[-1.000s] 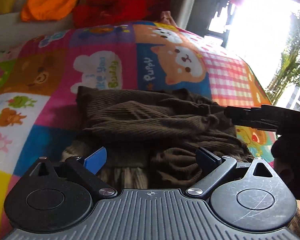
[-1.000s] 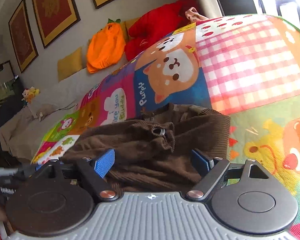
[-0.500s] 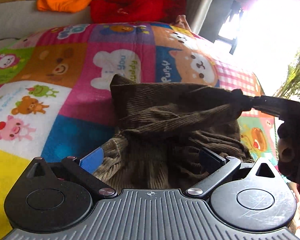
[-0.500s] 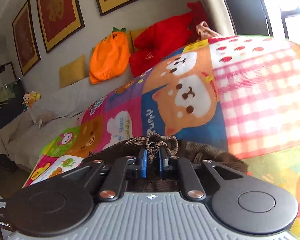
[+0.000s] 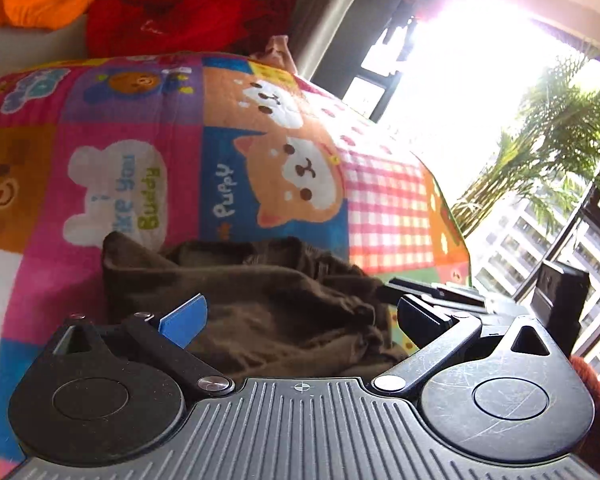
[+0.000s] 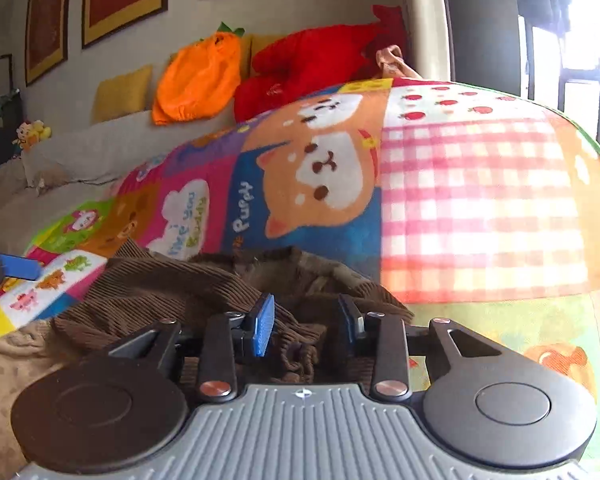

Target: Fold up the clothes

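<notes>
The brown corduroy garment (image 5: 268, 312) lies bunched on the patchwork cartoon blanket (image 5: 148, 184), below the puppy patch. My left gripper (image 5: 300, 320) hangs wide open over its near edge, gripping nothing. My right gripper (image 6: 306, 324) is partly open, its blue pads (image 6: 265, 324) either side of a fold without pinching it. Orange and red cushions (image 6: 308, 64) sit beyond.
</notes>
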Tool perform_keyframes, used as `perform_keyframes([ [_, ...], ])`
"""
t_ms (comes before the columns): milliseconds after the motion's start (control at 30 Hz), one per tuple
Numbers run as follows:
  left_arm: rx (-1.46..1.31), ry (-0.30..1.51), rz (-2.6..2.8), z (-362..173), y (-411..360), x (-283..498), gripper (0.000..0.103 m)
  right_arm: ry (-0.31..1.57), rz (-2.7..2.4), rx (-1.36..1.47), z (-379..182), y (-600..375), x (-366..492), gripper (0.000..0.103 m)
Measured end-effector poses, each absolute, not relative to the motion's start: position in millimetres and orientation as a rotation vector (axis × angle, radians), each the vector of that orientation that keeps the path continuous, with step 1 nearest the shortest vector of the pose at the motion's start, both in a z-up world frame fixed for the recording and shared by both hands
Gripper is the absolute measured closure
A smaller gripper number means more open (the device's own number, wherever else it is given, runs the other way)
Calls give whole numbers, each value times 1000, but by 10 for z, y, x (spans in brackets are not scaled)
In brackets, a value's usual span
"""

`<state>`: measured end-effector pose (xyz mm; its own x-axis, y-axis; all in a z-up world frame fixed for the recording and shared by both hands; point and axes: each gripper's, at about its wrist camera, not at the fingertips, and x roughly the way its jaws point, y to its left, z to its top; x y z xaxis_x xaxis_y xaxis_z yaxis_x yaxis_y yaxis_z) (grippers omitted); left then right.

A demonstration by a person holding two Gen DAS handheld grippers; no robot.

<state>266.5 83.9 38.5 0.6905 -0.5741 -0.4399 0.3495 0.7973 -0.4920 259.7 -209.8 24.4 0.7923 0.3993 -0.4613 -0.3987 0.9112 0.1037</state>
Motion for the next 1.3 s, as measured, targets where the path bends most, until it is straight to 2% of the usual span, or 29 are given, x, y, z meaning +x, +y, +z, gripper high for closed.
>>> perform_keyframes([
  [133, -559, 715, -447, -9, 977, 3307, 0, 582, 486, 16, 35, -1935, 2773, 70],
  [267, -550, 729, -256, -248, 1225, 3602, 0, 663, 456, 10, -254, -1976, 2945, 71],
  [467, -675, 676, -215, -145, 1662, 3634, 0, 601, 478, -47, 1, -1998, 2935, 70],
  [633, -641, 704, -348, 112, 1506, 3594, 0, 580, 470, -73, 245, -1957, 3279, 66],
  [800, -635, 844, -257, 26, 1433, 3692, 0, 602, 375, -107, 198, -2015, 3562, 64],
  [867, -650, 868, -253, -67, 1518, 3719, 0, 607, 347, -69, 196, -2159, 3574, 58],
  [1033, -656, 892, -283, -236, 1542, 3868, 0, 684, 384, 152, 111, -2635, 3579, 55],
  [1167, -622, 886, -297, -250, 1421, 3966, 0, 720, 429, 143, -13, -2526, 3659, 55],
  [1233, -557, 885, -298, -235, 1336, 3982, 10, 719, 452, 124, -8, -2445, 3621, 55],
  [1267, -512, 888, -301, -233, 1296, 3983, 29, 709, 461, 115, 30, -2429, 3557, 55],
  [1300, -482, 889, -291, -229, 1278, 3963, 41, 700, 469, 106, 68, -2414, 3494, 57],
])
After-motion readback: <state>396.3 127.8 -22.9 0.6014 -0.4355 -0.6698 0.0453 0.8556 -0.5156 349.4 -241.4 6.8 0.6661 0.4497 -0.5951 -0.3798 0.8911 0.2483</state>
